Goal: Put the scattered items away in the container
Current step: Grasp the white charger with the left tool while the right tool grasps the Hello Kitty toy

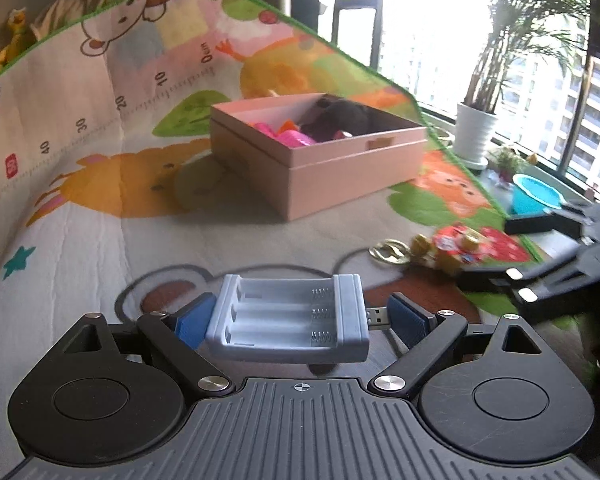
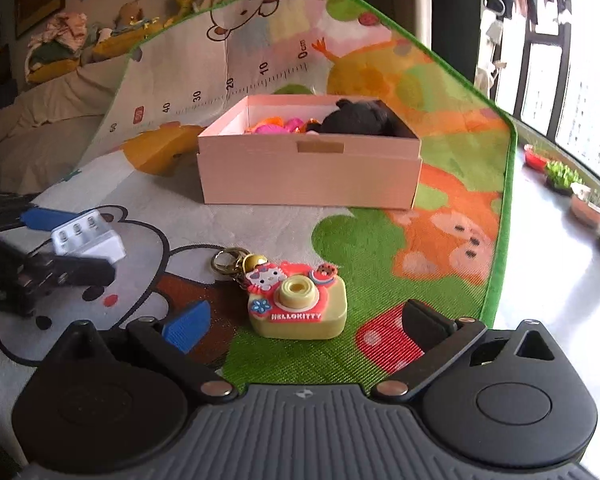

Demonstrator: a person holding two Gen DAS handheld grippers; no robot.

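Step in hand: I judge two pickups under way, box not yet reached.
Left tongs (image 1: 296, 320): spread around the battery charger (image 1: 288, 320); left pad touching, right pad just beside its plug, grip not closed.
Right tongs (image 2: 304, 324): released, level and low over the play mat (image 2: 440, 128), straddling the toy camera keychain (image 2: 298, 304).
Container: pink box (image 2: 308, 172) at far centre, toys already inside.
Next move: close on each item, lift, carry forward over the box rim.
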